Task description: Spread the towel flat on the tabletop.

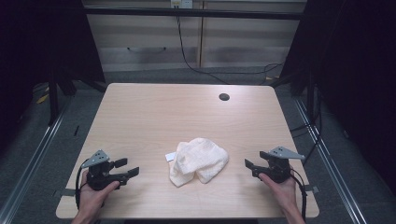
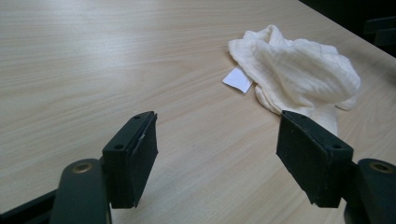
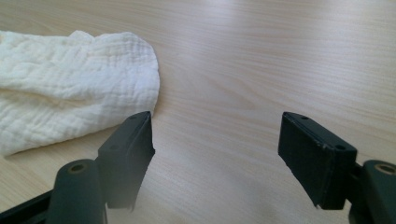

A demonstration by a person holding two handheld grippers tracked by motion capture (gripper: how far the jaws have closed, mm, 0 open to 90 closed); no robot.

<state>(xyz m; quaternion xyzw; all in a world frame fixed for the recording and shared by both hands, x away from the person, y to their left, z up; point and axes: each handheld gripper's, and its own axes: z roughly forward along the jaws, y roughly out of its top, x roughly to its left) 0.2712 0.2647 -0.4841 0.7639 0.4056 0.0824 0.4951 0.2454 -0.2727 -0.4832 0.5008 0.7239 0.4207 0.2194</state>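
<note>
Lying crumpled on the pale wooden bench, a cream-white cloth sits toward the near edge, roughly midway between the two hands. It is bunched into a loose heap with soft folds, and its weave shows a fine crinkled texture in the right gripper view. A small white tag pokes out from the cloth's left side and lies flat on the wood; in the left gripper view the tag rests touching the edge of the cloth.

The left gripper rests near the bench's near left corner, held in the person's left hand, and points toward the cloth. Its jaws stand wide apart with nothing between them but bare wood, and the cloth lies ahead and off to one side, well apart from the pads.

The right gripper sits near the near right corner, held in the person's right hand, and faces back toward the cloth. Its jaws too are spread wide and hold nothing. In the right gripper view the cloth's rounded end lies just beyond one jaw, not between the pads.

A dark round hole marks the far side of the bench.
</note>
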